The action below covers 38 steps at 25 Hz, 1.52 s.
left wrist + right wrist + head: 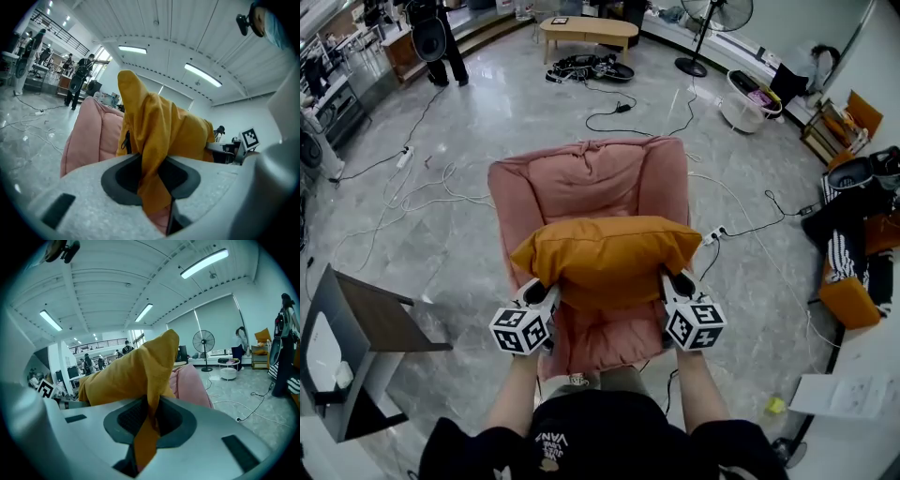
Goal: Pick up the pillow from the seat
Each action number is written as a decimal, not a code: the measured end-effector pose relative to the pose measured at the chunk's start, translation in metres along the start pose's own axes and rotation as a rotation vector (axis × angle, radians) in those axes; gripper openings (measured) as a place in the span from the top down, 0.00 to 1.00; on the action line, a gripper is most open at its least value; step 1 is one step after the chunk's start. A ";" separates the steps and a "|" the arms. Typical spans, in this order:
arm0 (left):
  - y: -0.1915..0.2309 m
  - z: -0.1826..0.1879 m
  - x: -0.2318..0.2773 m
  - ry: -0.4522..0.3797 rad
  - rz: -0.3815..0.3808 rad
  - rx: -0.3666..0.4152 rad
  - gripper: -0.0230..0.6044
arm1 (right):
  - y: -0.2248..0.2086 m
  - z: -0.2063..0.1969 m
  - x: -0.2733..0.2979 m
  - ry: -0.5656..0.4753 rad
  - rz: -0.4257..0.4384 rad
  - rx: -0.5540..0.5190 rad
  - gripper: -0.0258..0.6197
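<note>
Left claw (152,177): jaws pinched together on a fold of the pillow (164,131). Yellow cloth ran down between the dark pads and out below them. Right claw (147,420): likewise clamped on a thin fold at the pillow's other end, with cloth bunched above the pads and a tail hanging beneath.

In the head view the claws sat at the pillow's two near lower corners, left claw at the left end, right claw at the right end, about level with each other. The bulk of the pillow lay just beyond both claws, on the side away from the person.

The pillow lay crosswise over the chair (591,178), long axis side to side, spanning nearly the chair's full width. It sat in front of the backrest and above the seat (600,342). Bare pink seat showed below its near edge, between the claws. Whether its far underside touched the seat could not be told.

Judgement: neither hand was nearer, each having its own end. The coming lift looked to turn on raising both claws together, up and back from the chair, so the long axis stays level. Both grips were on loose cloth rather than stuffing, so slipping seemed possible.

Left of the chair stood a dark side table (380,319). Beyond the chair, cables (422,187) trailed over the grey floor (516,103).
</note>
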<state>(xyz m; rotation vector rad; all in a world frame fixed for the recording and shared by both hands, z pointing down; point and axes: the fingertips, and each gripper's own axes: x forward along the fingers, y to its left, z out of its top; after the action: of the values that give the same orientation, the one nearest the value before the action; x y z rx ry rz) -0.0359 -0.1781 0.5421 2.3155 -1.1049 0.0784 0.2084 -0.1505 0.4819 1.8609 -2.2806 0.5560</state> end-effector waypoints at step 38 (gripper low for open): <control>-0.117 0.156 -0.051 -0.245 -0.236 0.266 0.80 | 0.024 0.115 -0.130 -0.335 -0.060 0.062 0.88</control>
<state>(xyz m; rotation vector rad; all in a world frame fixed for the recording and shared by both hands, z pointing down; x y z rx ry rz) -0.0128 -0.1644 0.3429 2.7366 -0.9740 -0.1609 0.2273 -0.0708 0.3276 2.1888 -2.4179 0.3306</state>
